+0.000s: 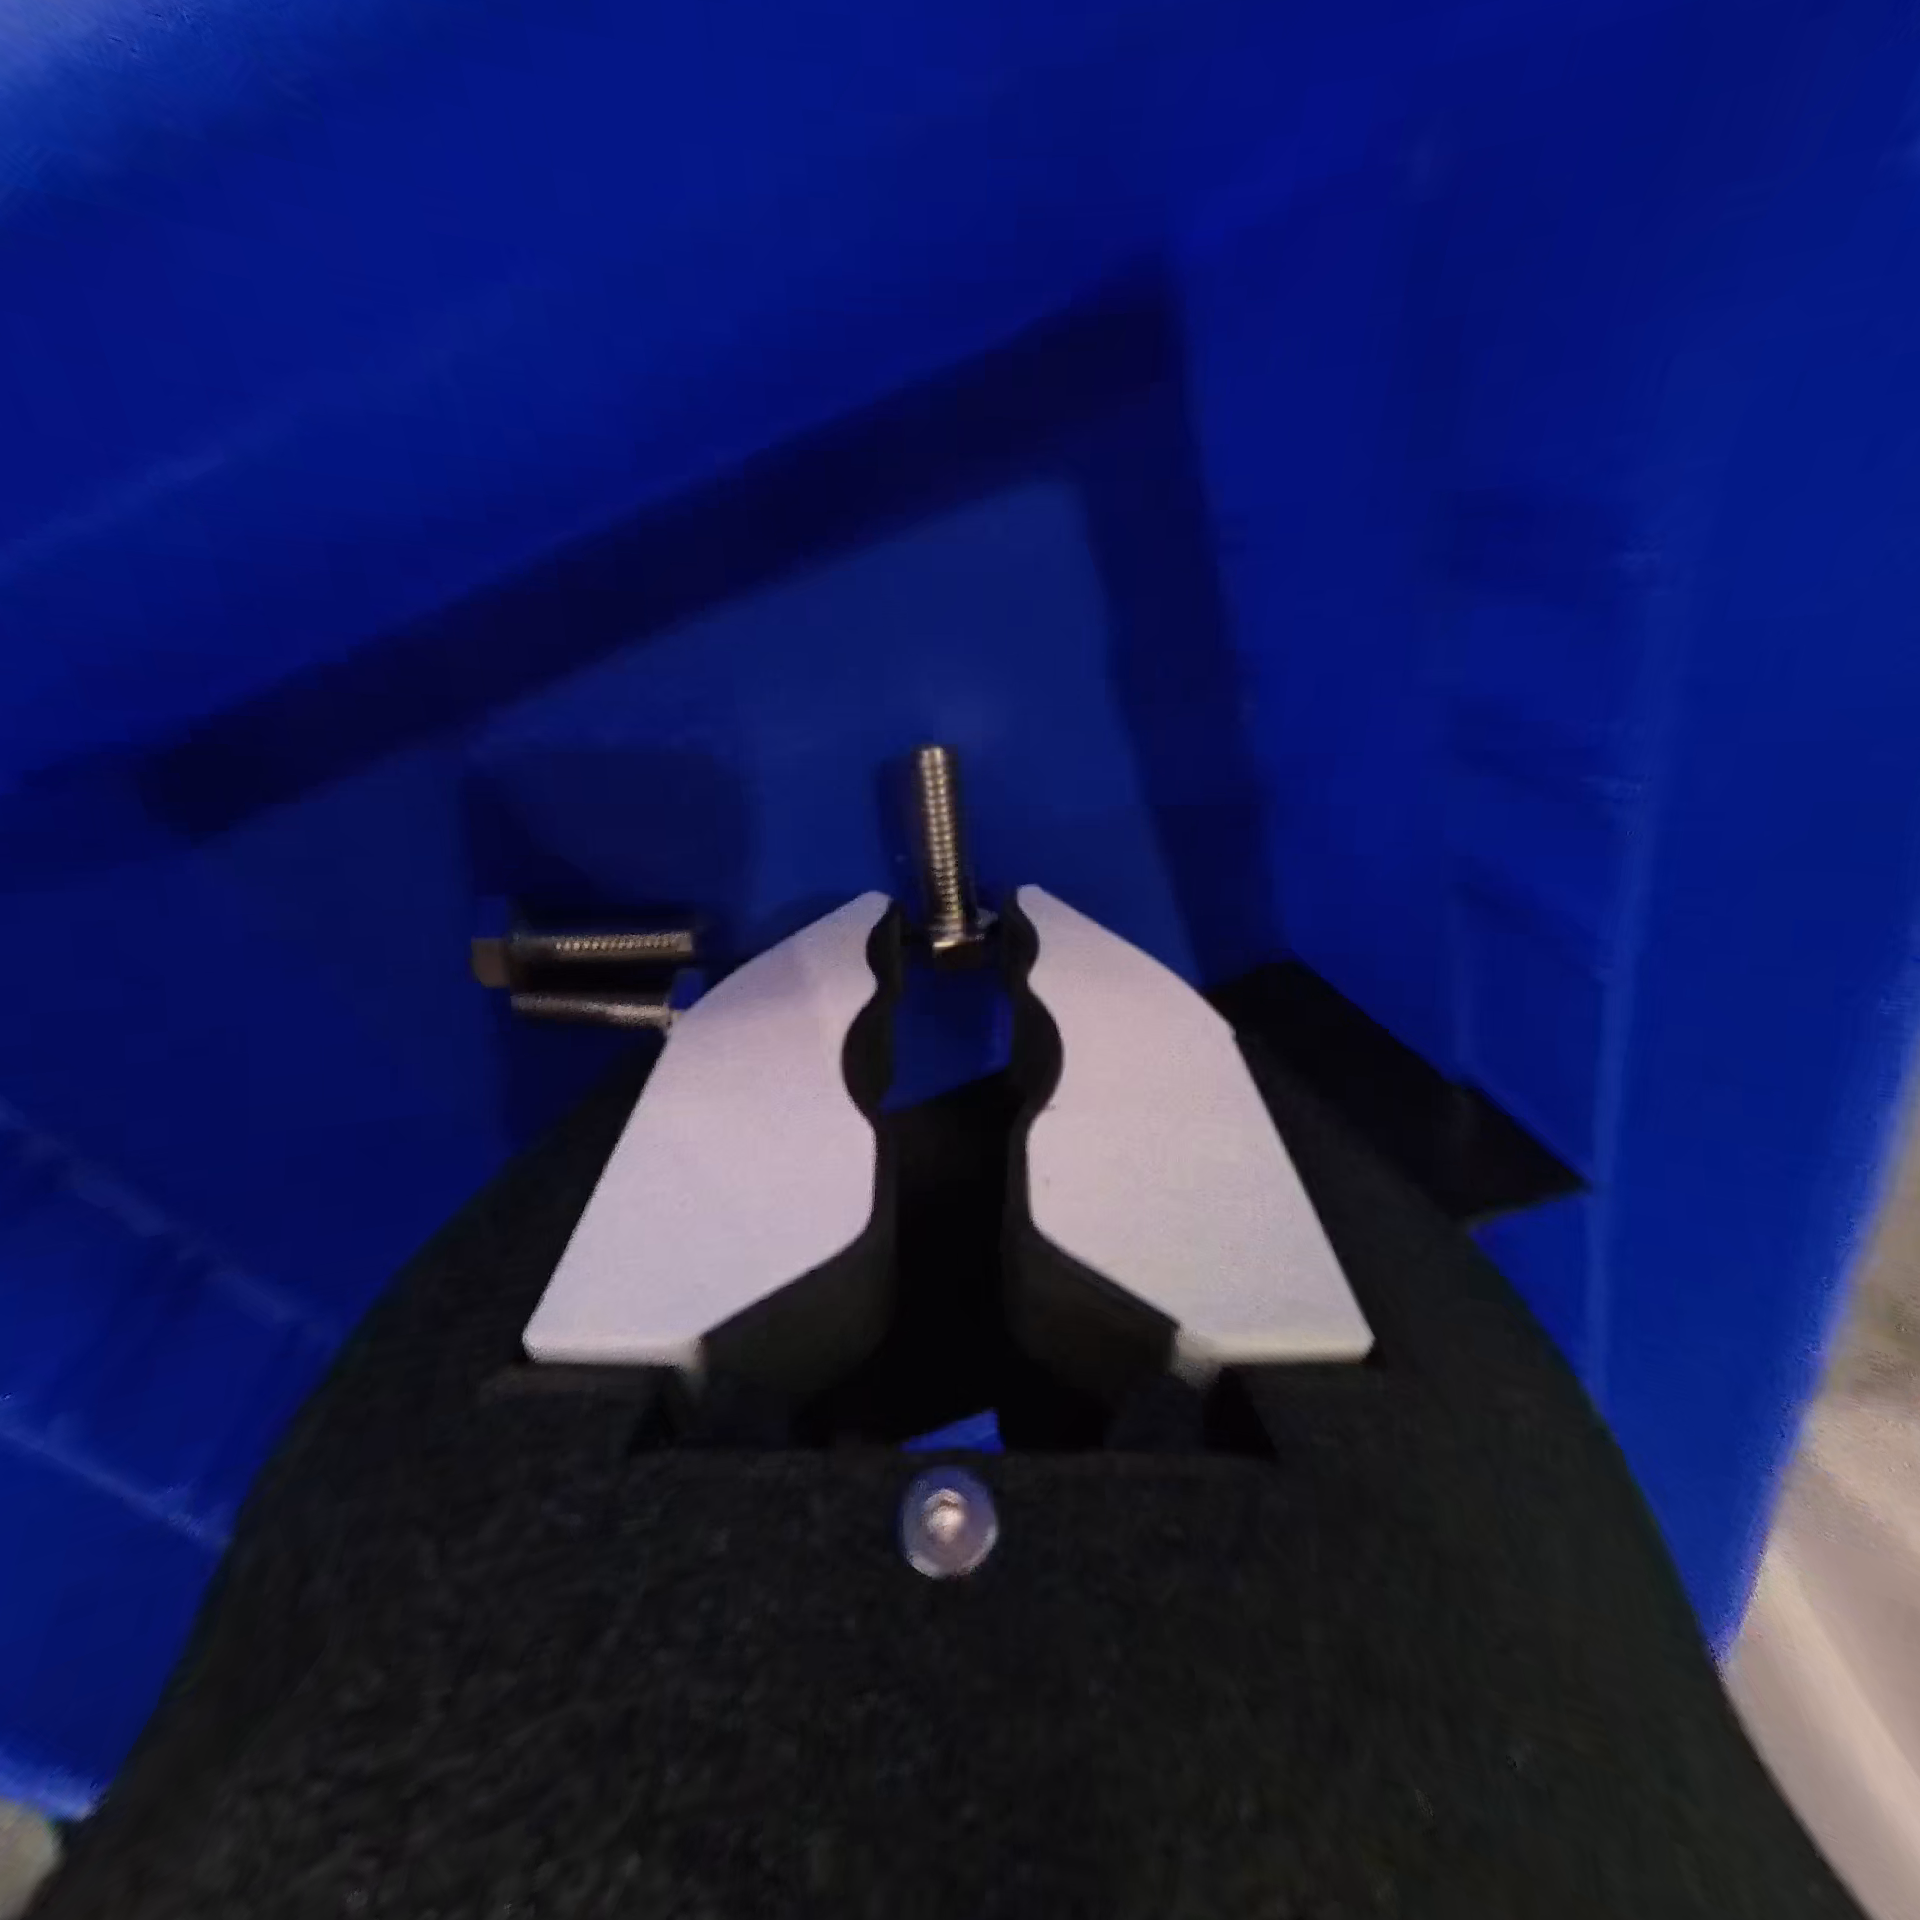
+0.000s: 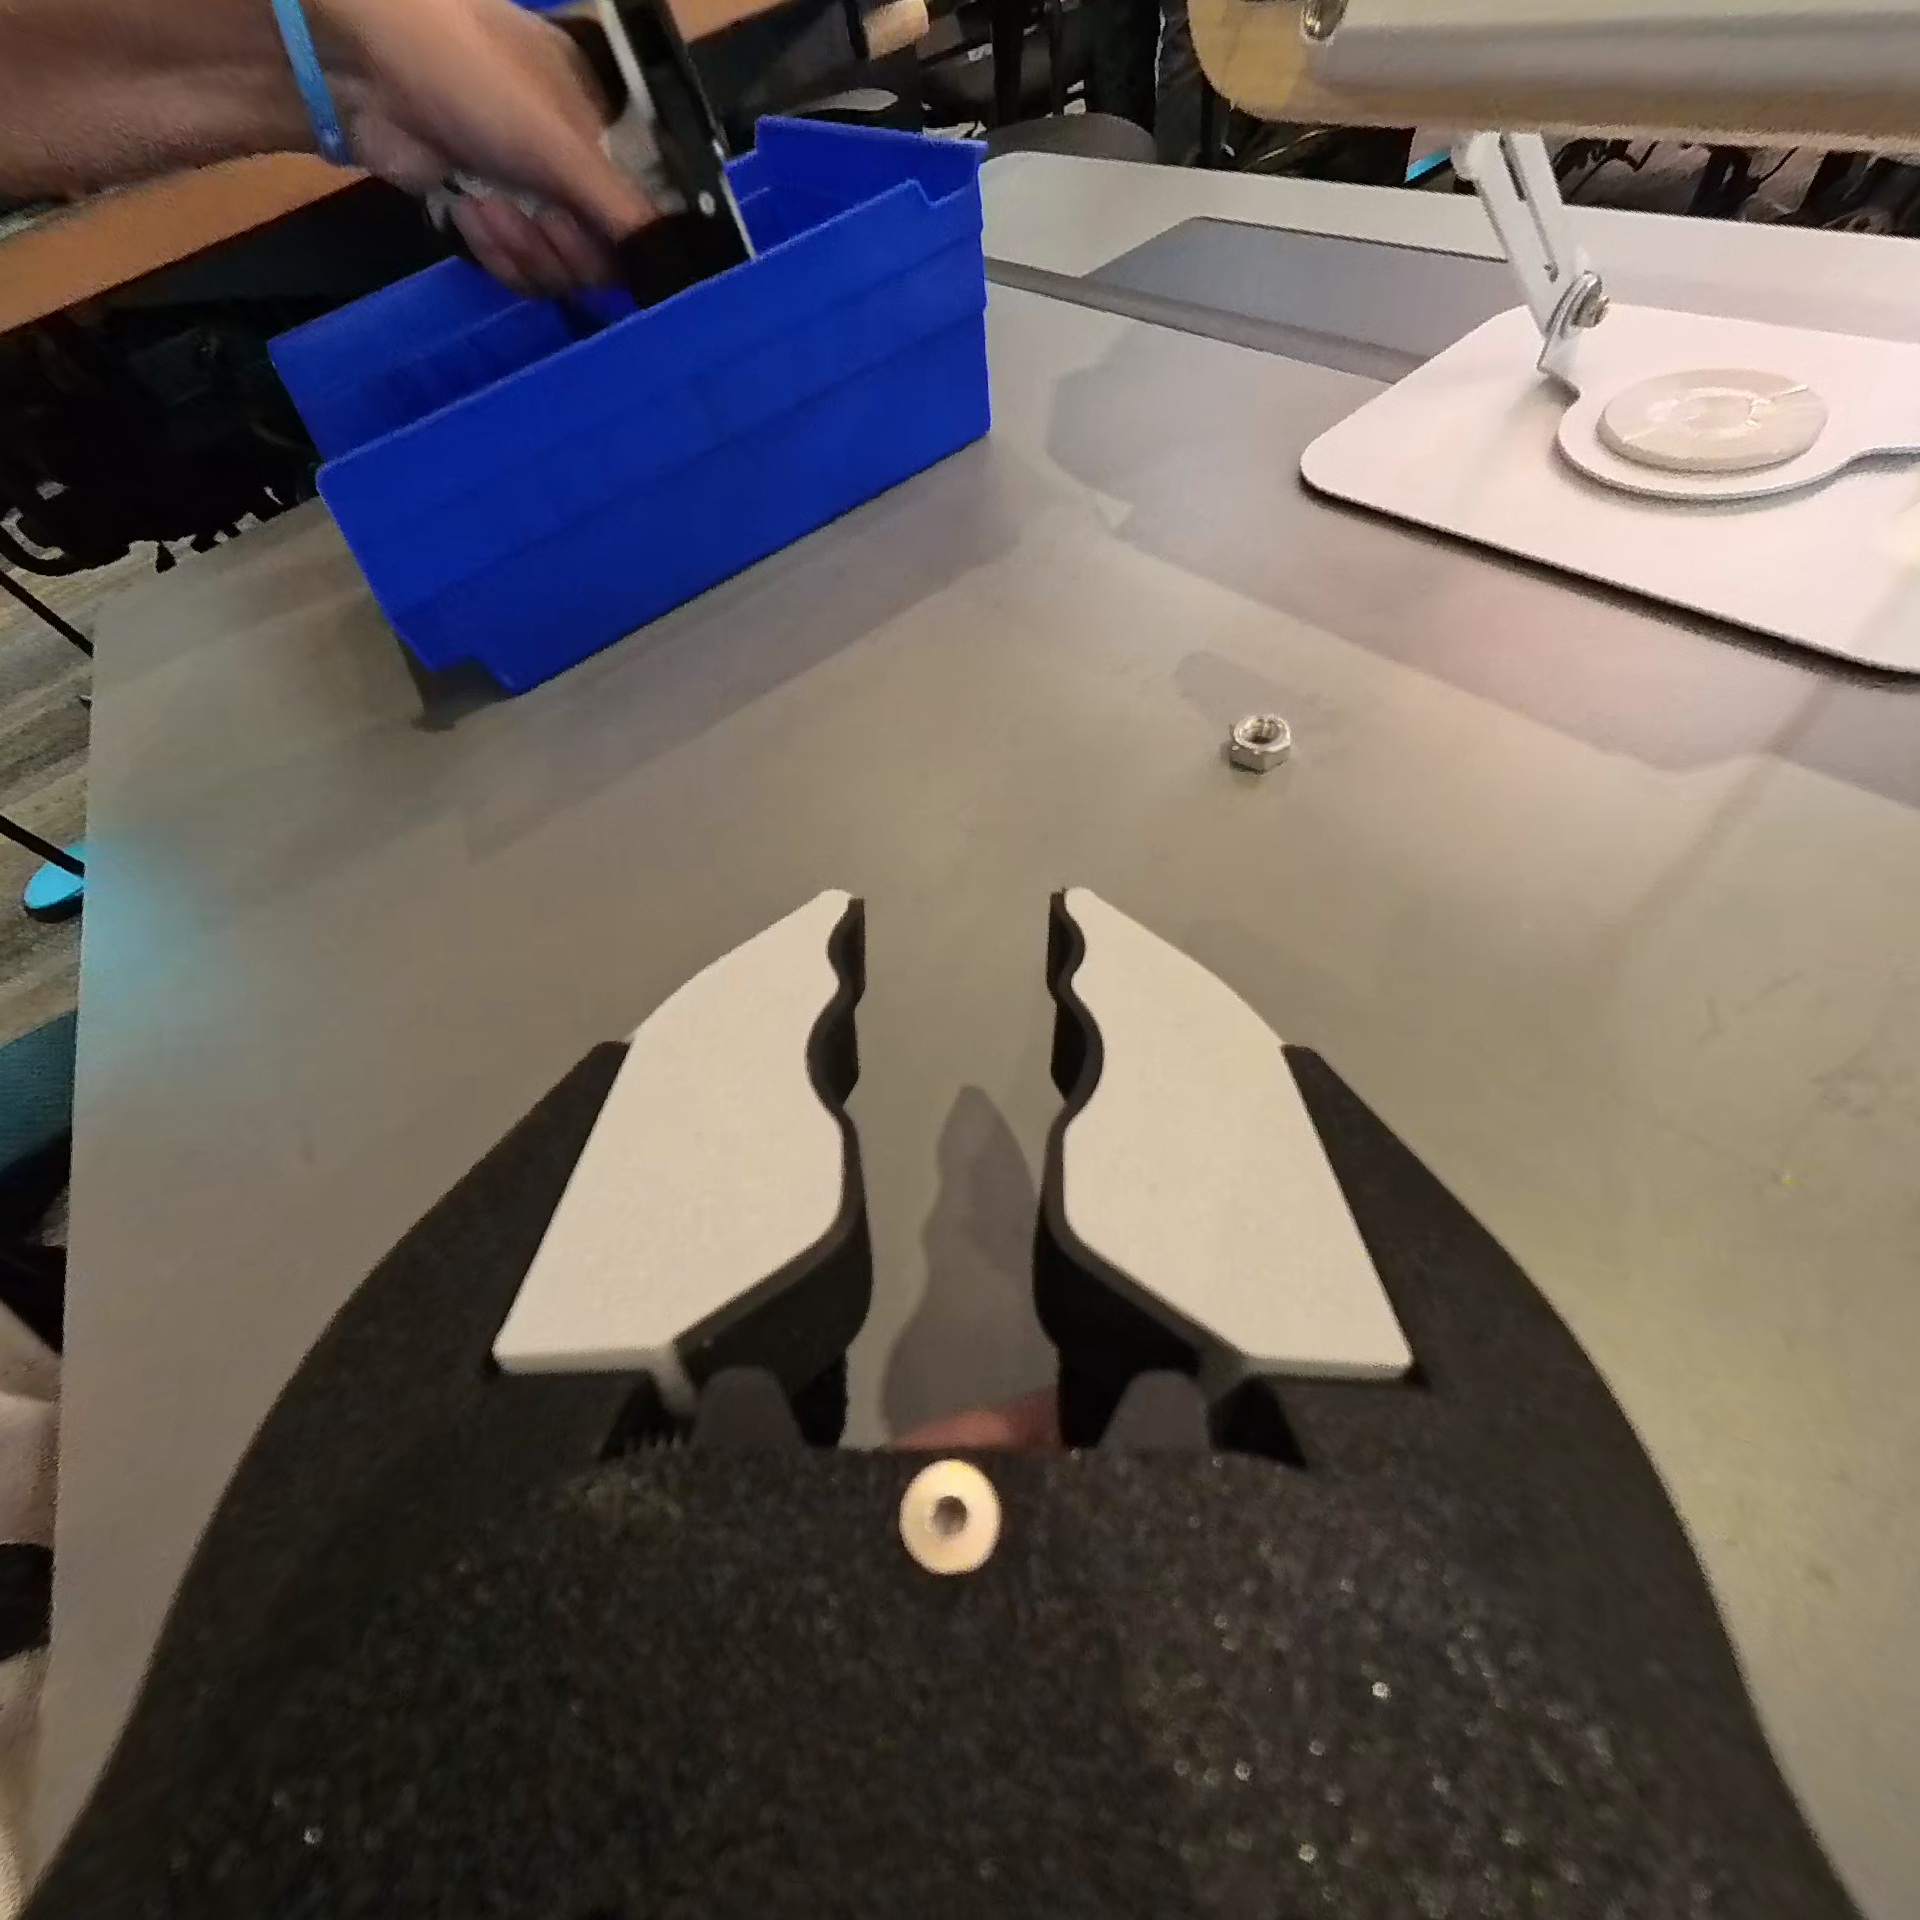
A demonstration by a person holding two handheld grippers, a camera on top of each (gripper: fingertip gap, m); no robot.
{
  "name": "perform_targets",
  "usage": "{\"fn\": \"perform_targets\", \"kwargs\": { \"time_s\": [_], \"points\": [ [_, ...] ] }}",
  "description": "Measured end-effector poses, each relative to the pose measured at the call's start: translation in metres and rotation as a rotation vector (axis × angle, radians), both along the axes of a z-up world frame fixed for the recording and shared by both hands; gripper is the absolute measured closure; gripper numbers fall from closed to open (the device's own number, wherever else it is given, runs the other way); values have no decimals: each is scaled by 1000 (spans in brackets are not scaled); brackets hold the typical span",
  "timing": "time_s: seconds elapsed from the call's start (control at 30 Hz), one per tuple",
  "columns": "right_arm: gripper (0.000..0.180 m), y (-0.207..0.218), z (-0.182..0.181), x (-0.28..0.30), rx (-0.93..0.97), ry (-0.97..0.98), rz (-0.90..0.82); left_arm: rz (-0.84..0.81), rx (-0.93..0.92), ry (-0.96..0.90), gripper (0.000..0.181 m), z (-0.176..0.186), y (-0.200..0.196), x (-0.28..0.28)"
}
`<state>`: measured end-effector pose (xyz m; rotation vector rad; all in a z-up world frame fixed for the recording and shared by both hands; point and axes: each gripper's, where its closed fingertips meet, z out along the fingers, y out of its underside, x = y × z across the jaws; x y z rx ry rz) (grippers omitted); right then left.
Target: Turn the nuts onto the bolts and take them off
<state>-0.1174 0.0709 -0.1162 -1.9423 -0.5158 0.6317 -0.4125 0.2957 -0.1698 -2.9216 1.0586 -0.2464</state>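
In the left wrist view my left gripper [image 1: 951, 920] is down inside the blue bin [image 1: 1455, 520]. Its jaws stand closed on the head of a steel bolt [image 1: 938, 842], whose threaded shaft points forward past the fingertips. Two more bolts [image 1: 592, 971] lie on the bin floor just to the left. In the right wrist view my right gripper [image 2: 956, 914] is open and empty, low over the grey table [image 2: 623, 935]. A single steel nut [image 2: 1259, 742] lies on the table ahead and to its right. The left gripper [image 2: 675, 218], held by a hand, reaches into the blue bin [image 2: 665, 468] at far left.
A white stand base [image 2: 1558, 520] with a hinged arm sits at the far right of the table. A pale bar [image 2: 1610, 52] crosses the top right. The table's left edge [image 2: 88, 831] drops to carpeted floor. Some 40 cm of space lies between my two pairs of fingers. From the right gripper's tips to the single steel nut [image 2: 1259, 742] is close to 12 cm.
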Motion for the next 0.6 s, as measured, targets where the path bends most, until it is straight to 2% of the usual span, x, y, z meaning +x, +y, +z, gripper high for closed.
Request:
{"fn": "perform_targets", "kwargs": {
  "time_s": [0.13, 0.23, 0.37, 0.47, 0.53, 0.6],
  "points": [
    [148, 0, 0, 1, 18, -10, -9, -16, 208, -211, 162, 47, 7, 25],
    [148, 2, 0, 4, 37, -32, -27, -51, 337, -429, 163, 89, -13, 55],
    [148, -1, 10, -3, 58, 41, -3, -119, 479, -664, 163, 138, -70, 99],
    [148, -5, 23, -6, 92, 125, 26, -189, 533, -831, 163, 161, -122, 141],
    [148, -7, 29, -6, 117, 155, 38, -264, 541, -944, 163, 164, -159, 174],
    [149, -8, 37, -2, 157, 177, 34, -316, 545, -1006, 163, 150, -185, 204]
  ]
}}
